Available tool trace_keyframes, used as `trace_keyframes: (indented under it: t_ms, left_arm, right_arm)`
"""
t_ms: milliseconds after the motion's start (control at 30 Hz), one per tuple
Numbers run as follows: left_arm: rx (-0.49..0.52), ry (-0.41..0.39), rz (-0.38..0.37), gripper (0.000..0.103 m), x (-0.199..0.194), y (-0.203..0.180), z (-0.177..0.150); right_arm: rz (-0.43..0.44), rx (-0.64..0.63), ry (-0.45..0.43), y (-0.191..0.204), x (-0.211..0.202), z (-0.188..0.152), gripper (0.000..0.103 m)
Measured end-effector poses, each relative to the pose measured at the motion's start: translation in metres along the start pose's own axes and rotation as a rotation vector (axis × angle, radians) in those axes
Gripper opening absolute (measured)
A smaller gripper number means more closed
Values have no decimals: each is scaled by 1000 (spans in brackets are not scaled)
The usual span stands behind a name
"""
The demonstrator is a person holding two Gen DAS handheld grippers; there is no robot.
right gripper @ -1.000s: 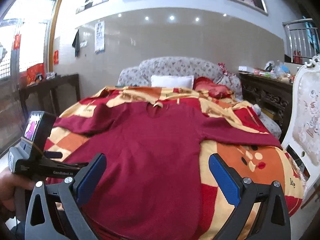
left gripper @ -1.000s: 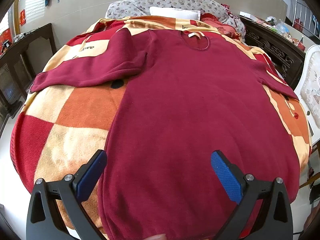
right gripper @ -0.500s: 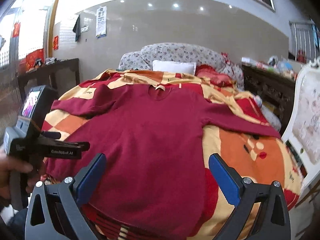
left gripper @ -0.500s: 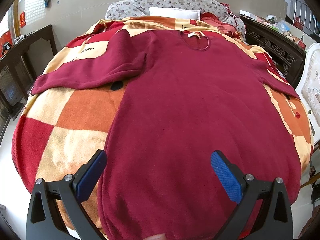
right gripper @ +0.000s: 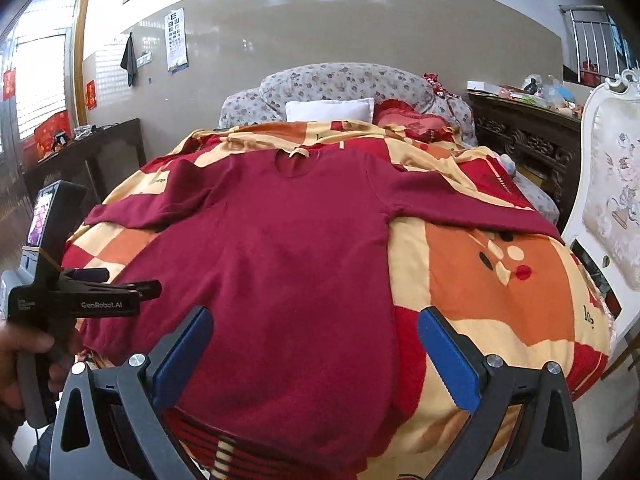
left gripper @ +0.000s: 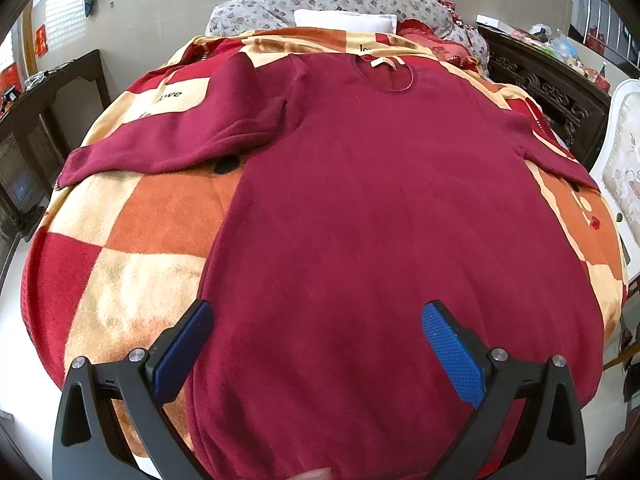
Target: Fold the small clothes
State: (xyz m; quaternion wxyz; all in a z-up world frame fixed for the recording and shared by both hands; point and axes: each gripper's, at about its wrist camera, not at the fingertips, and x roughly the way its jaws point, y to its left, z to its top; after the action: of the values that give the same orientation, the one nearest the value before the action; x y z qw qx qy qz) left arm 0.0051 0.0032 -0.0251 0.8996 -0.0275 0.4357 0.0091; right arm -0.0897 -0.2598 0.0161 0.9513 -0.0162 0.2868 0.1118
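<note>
On the checked blanket (left gripper: 132, 236) I see the dark red sweater (left gripper: 380, 208) spread flat, sleeves out. My left gripper (left gripper: 316, 344) and right gripper (right gripper: 314, 344) both hover over its hem, jaws apart and empty

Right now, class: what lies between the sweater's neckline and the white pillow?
A strip of checked blanket, between neckline and pillow, in both views.

Left gripper (left gripper: 316, 344) held level, jaws spread wide and empty. Right gripper (right gripper: 314, 344) likewise agape. A hand (right gripper: 20, 364) grips the left handle
</note>
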Motion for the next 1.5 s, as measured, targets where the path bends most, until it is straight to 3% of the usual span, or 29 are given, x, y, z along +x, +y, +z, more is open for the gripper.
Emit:
trace_keyframes:
  t_ms: [533, 867, 1100, 1200, 1367, 1500]
  left_arm:
    - [5, 2, 2, 103, 3, -2, -4]
    - [67, -94, 130, 103, -11, -9, -5]
    - [69, -101, 156, 103, -11, -7, -4]
    - [61, -83, 123, 103, -10, -9, -4]
    - [27, 21, -72, 103, -7, -18, -7]
    - [14, 70, -154, 103, -4, -26, -10]
  right_arm:
    - [7, -18, -2, 4, 1, -1, 103]
    - [9, -32, -6, 8, 0, 0, 103]
    - [13, -38, -7, 10, -1, -1, 103]
    - [15, -38, -8, 11, -2, -1, 103]
    - [15, -35, -11, 11, -1, -1, 103]
    - [7, -38, -14, 10, -2, -1, 103]
